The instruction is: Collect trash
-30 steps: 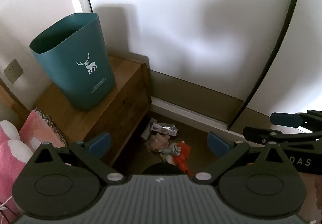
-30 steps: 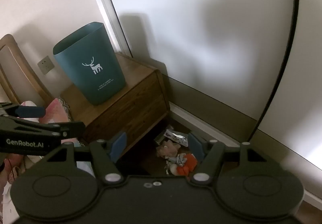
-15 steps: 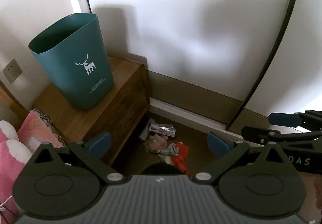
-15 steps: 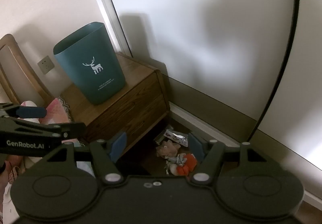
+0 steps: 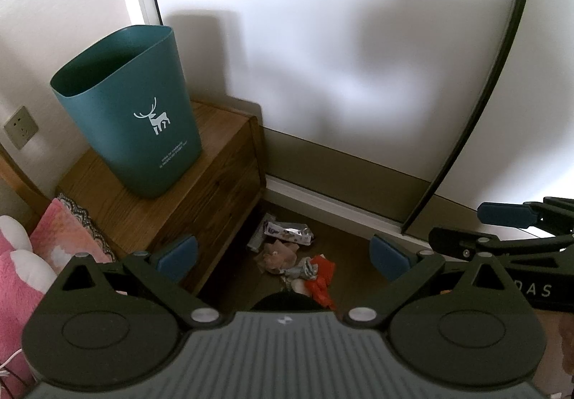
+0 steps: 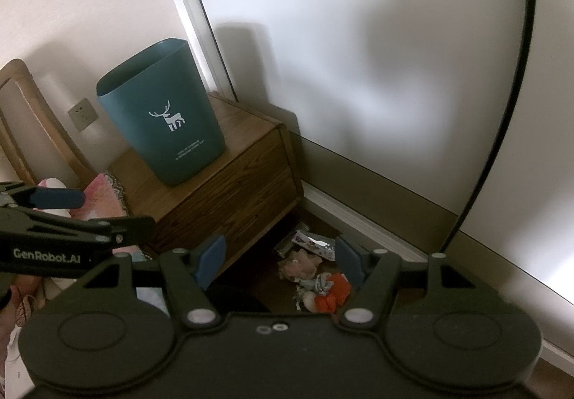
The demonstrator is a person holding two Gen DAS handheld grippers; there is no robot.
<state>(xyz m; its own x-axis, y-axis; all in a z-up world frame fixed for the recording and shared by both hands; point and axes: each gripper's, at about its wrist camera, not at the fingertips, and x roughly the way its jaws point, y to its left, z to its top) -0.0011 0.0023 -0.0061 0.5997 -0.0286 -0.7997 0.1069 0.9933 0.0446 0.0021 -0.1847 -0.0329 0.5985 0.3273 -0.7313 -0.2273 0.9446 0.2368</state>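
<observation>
Left wrist view: trash pile [image 5: 292, 261] lies uncollected on floor [image 5: 355, 257] beside nightstand [image 5: 201, 183] corner, bin [image 5: 132, 112] atop; left gripper [image 5: 283, 255] and right gripper [image 6: 278, 261] both spread, empty.

Wooden nightstand [image 5: 201, 183], pink pillow [image 5: 68, 237] beside it, wall socket [image 5: 20, 127] behind.

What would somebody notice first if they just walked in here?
Probably the teal bin with a white deer on it, standing upright on the wooden nightstand. Next, the little heap of trash on the dark floor beside the nightstand, with a bright orange scrap in it.
</observation>
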